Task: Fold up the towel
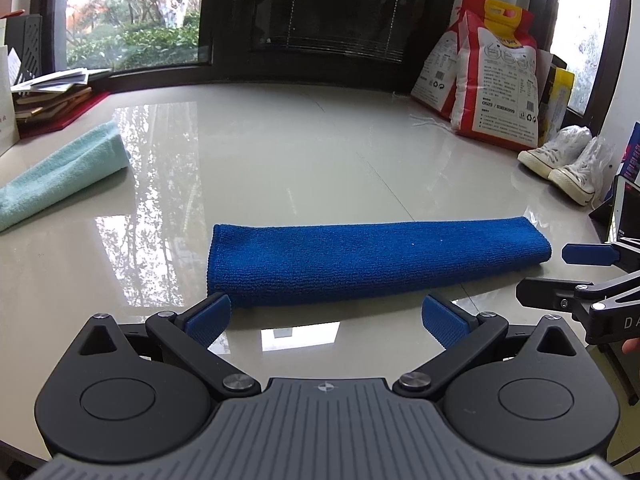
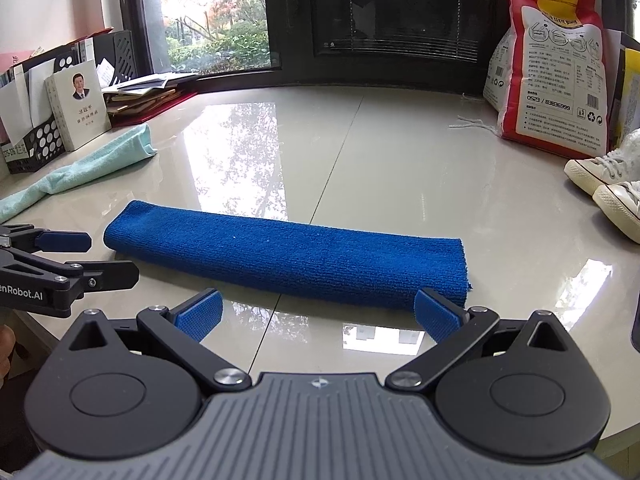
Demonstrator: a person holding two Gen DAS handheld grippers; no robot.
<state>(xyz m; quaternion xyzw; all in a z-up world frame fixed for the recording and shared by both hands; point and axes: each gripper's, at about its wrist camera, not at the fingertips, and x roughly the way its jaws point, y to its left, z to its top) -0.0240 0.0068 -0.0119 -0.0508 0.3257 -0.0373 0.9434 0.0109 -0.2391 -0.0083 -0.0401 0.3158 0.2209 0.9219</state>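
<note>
Blue microfibre towel (image 1: 372,260) lies folded into a long strip just ahead of both wide-open, empty claws, left claw (image 1: 327,317) and right claw (image 2: 318,312). On the glossy worktop (image 1: 280,160) it could slide, or a pinch might catch only the top layer.

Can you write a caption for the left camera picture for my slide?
Open left tool hovers before a folded blue towel on the glossy table.

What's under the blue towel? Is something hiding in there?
The blue towel lies folded flat on the shiny white table, and only table shows around it. It has no bumps, but what is between its layers is covered.
</note>
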